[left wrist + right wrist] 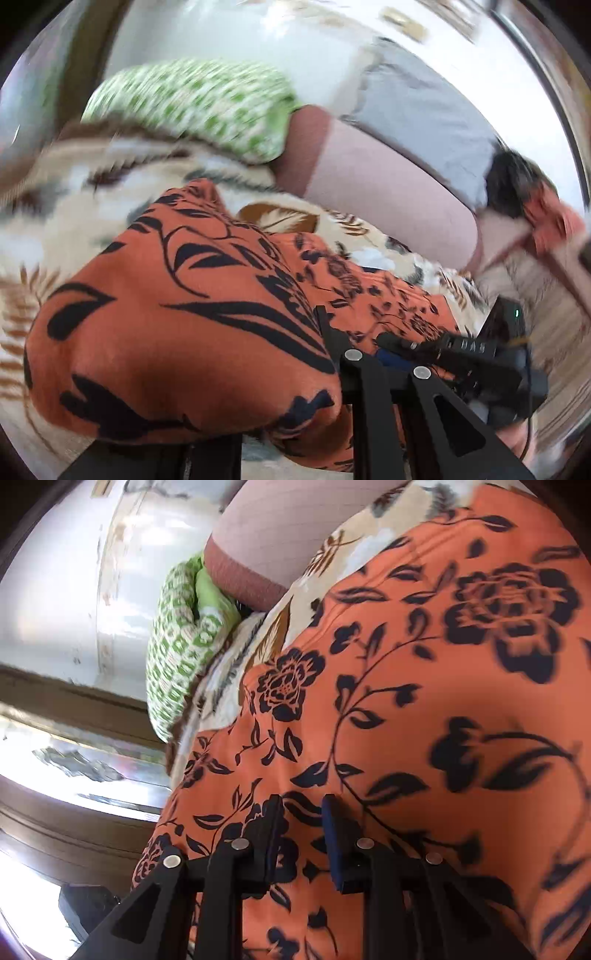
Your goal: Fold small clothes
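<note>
The orange floral garment [424, 709] lies on a bed spread with a cream leaf-patterned blanket [92, 206]. In the left wrist view a billowed fold of it hangs raised right in front of the camera and hides one finger of the left hand-held gripper [328, 332], which tilts downward; the cloth seems pinched in its nearly closed jaws, though the contact itself is covered. The right hand-held gripper [301, 823] also points downward over the garment, rolled to one side, its fingers [338, 830] a narrow gap apart with cloth running between them; whether they clench it I cannot tell. A green-patterned pillow [192, 103] and a mauve bolster [384, 192] lie beyond
</note>
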The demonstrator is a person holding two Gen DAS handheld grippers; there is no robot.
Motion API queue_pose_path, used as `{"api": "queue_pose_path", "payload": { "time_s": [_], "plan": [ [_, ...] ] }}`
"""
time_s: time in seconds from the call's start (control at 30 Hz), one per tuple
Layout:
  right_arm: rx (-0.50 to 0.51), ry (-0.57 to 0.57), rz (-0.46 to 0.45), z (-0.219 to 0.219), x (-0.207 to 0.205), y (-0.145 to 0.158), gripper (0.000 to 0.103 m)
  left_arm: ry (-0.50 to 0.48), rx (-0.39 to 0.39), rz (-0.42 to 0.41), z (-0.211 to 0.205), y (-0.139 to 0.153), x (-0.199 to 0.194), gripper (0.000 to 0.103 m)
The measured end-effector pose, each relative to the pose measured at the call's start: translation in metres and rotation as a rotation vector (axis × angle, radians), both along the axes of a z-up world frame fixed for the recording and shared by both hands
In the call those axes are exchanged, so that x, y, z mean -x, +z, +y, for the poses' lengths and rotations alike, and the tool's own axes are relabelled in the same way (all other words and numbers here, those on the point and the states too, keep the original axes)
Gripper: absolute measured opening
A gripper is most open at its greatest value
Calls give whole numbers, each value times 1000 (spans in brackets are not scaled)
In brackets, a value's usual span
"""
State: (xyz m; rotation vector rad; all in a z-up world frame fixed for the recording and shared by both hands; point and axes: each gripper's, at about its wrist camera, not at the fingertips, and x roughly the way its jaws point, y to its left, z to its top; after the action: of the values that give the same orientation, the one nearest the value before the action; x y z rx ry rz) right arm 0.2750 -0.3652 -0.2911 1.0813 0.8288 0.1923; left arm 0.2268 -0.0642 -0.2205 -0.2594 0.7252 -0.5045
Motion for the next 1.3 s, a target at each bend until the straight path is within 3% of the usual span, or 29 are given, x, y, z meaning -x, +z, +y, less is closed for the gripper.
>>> {"api": "queue_pose_path", "payload": {
  "time_s": [0.3, 0.4, 0.5, 0.53, 0.57, 0.63, 0.7, 0.73, 0.77, 0.87, 1.0, 1.07, 1.13, 1.23, 1.3],
  "plan": [
    [-127, -285, -132, -103, 65, 28, 26, -181, -166, -110, -105, 61, 34, 16],
    [-205, -392, -187, -139, 95, 31, 26, -254, -251, -92, -161, 58, 44, 16],
    [-244, -491, -225, -172, 125, 32, 26, -318, -339, -58, -217, 37, 53, 18],
    [-257, -521, -235, -184, 135, 32, 26, -341, -358, -40, -230, 27, 56, 24],
    [-266, -538, -238, -190, 141, 31, 26, -373, -375, -18, -242, 17, 59, 38],
    [-286, -565, -242, -204, 152, 29, 29, -436, -402, 10, -253, 2, 67, 52],
    [-302, -577, -216, -215, 158, 24, 52, -477, -382, -4, -247, 3, 76, 53],
    [-309, -577, -195, -219, 158, 22, 79, -494, -363, -15, -240, 7, 78, 62],
    [-318, -575, -182, -219, 156, 21, 82, -500, -338, -29, -230, 13, 80, 72],
    [-318, -529, -184, -216, 150, 23, 82, -464, -213, -85, -180, 39, 82, 80],
    [-208, -395, -156, -196, 132, 39, 82, -371, -28, -95, -120, 53, 69, 89],
    [-143, -355, -150, -184, 124, 50, 82, -296, -32, -62, -106, 44, 55, 89],
    [-69, -353, -156, -172, 126, 62, 82, -227, -58, 25, -94, 24, 38, 89],
    [97, -354, -254, -152, 136, 95, 80, -135, -146, 72, -86, 5, 28, 88],
    [142, -278, -275, -136, 129, 107, 67, -127, -194, 86, -89, -1, 25, 88]
  ]
}}
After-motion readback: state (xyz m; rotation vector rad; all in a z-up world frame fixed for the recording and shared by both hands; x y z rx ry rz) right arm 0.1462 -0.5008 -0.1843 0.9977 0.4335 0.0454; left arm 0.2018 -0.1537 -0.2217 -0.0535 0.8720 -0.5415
